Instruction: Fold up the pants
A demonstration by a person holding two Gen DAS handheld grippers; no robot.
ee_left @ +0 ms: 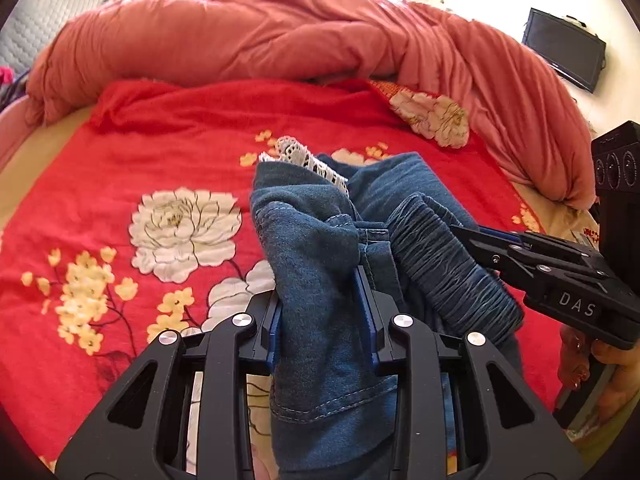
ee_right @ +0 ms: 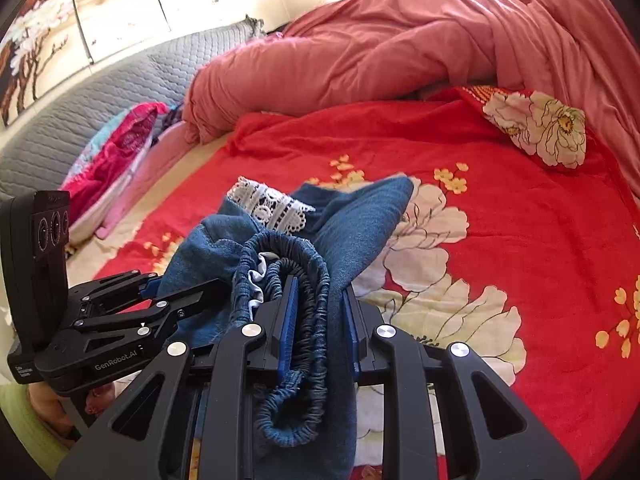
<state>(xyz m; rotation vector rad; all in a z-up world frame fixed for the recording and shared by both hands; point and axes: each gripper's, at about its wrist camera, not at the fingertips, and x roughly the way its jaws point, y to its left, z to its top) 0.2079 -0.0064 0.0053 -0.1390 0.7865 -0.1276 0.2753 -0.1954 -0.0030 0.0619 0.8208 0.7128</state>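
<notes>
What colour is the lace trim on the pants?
White, against the blue denim pants; the lace trim shows best in the right wrist view.

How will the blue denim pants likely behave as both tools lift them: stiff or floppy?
Probably floppy: the denim pants sag and bunch between the left tool and right tool. The gathered elastic waistband will likely stretch rather than hold shape. The lace trim looks delicate and may snag.

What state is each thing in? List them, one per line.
Blue denim pants with elastic waistband: bunched, lifted off the bed, held by both grippers.
Left gripper: shut on the denim fabric.
Right gripper: shut on the gathered waistband.
White lace trim: sticking out from the pants.
Red floral blanket: spread flat.
Salmon quilt: heaped, unfolded.
</notes>
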